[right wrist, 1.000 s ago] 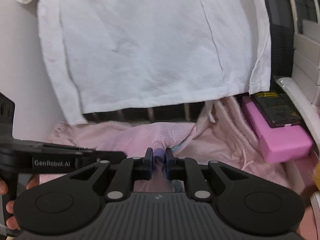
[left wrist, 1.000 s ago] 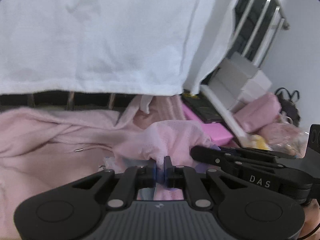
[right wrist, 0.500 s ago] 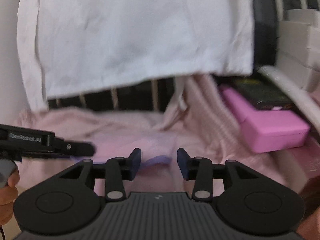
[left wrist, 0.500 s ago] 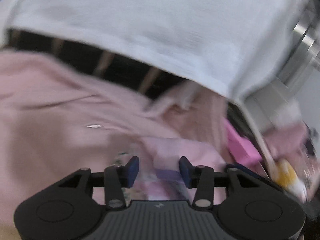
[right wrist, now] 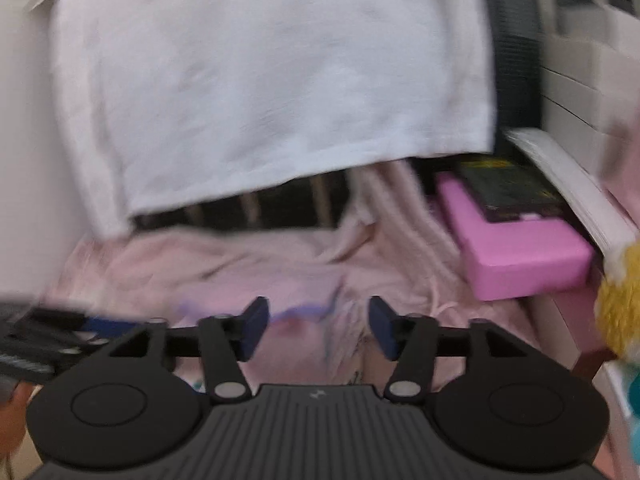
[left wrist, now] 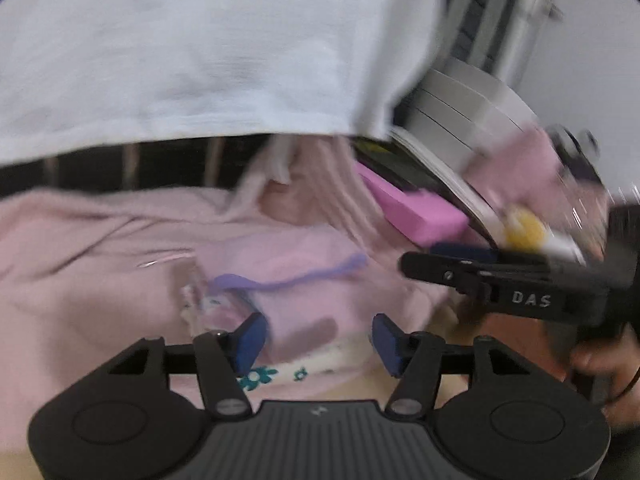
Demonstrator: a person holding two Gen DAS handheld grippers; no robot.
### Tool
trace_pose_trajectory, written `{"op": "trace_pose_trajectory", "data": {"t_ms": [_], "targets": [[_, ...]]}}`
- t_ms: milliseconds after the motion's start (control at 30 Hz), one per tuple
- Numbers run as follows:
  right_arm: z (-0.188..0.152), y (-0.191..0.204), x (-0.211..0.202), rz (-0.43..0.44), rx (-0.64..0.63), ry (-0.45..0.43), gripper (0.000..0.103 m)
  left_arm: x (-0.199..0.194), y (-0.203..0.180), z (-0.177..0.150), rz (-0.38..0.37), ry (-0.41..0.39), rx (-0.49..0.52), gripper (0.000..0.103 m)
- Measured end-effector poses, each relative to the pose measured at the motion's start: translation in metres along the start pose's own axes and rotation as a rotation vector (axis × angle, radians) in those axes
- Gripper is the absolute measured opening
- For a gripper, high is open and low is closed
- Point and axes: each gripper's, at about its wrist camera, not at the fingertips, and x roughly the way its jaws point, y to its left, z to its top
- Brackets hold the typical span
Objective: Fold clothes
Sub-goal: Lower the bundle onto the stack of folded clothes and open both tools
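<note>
A small pink garment with purple trim (left wrist: 296, 276) lies on a larger pale pink garment (left wrist: 80, 240); it also shows in the right wrist view (right wrist: 304, 308). My left gripper (left wrist: 318, 340) is open and empty just above the small garment. My right gripper (right wrist: 318, 330) is open and empty over the same pile, and shows from the side in the left wrist view (left wrist: 412, 266). Both views are blurred by motion.
A white cloth (right wrist: 260, 80) hangs over a rail behind the pile. A pink box (right wrist: 520, 256) with a dark book on it sits to the right, beside white boxes (left wrist: 460, 108) and a yellow soft toy (right wrist: 620, 304).
Both grippers were shut on the small pink garment a second ago; both have opened and let it drop onto the pile, and have pulled back a little.
</note>
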Motion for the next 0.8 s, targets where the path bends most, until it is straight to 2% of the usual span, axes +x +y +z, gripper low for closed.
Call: {"op": "trace_pose_trajectory", "data": {"t_ms": [67,133,267,300,367,500,667,767,800], "targets": [[-0.001,0.005,-0.001,0.005,-0.04,0.042,0.061,0.004,-0.003,-0.004,0.043,0.01,0.032,0.05],[-0.003,0.005,0.003,0.001,-0.047,0.082,0.059,0.01,-0.003,-0.007,0.055,0.043,0.046,0.016],[-0.011,-0.002,0.021,0.035,-0.01,0.142,0.044,0.018,-0.001,-0.011,0.057,0.084,0.082,0.007],[-0.012,-0.001,0.023,0.047,-0.006,0.145,0.034,0.019,-0.001,-0.012,0.06,0.086,0.088,0.004],[-0.014,0.0,0.028,0.071,0.001,0.15,0.018,0.018,0.0,-0.011,0.074,0.07,0.089,0.002],[-0.013,0.01,0.029,0.065,-0.007,0.123,0.011,0.001,0.002,-0.005,0.095,0.008,0.082,0.001],[-0.01,0.02,0.029,0.071,-0.014,0.098,0.01,-0.008,0.01,0.001,0.121,-0.018,0.08,0.0],[-0.011,0.029,0.034,0.063,-0.037,0.114,0.01,0.003,0.02,0.0,0.132,0.029,0.073,0.001],[-0.013,0.03,0.037,0.06,-0.044,0.128,0.011,0.007,0.022,-0.001,0.114,0.06,0.085,0.002]]}}
